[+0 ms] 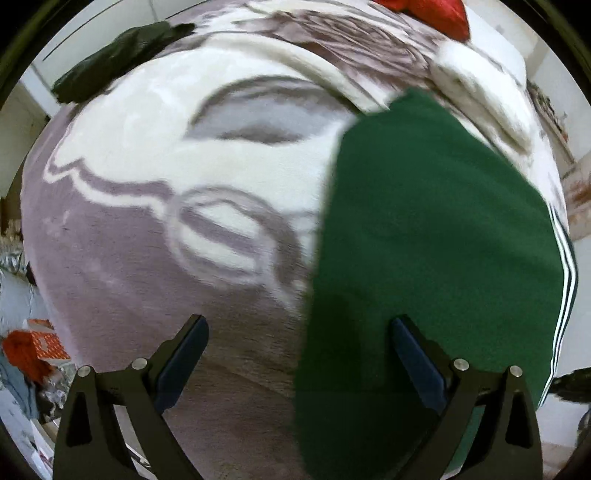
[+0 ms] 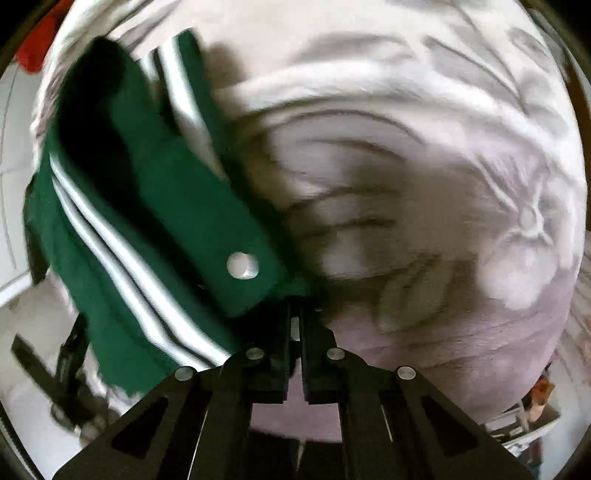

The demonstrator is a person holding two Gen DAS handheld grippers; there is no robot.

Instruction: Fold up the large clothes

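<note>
A dark green garment (image 1: pixel 436 236) with white side stripes lies spread over the right half of the bed in the left wrist view. My left gripper (image 1: pixel 297 328) hovers open above its left edge; one finger is over the blanket, the other over the green cloth, and nothing is between them. In the right wrist view the same green garment (image 2: pixel 166 206) is doubled over, showing white stripes and a round white snap (image 2: pixel 242 266). My right gripper (image 2: pixel 295 299) is shut on a corner of the cloth, which hangs away to the left of the tips.
A plush mauve and cream floral blanket (image 1: pixel 155 266) covers the bed. A red item (image 1: pixel 428 11) and a dark bundle (image 1: pixel 114 59) lie at its far edge. Orange and grey clutter (image 1: pixel 29 354) sits on the floor left. A black frame (image 2: pixel 62 369) stands beside the bed.
</note>
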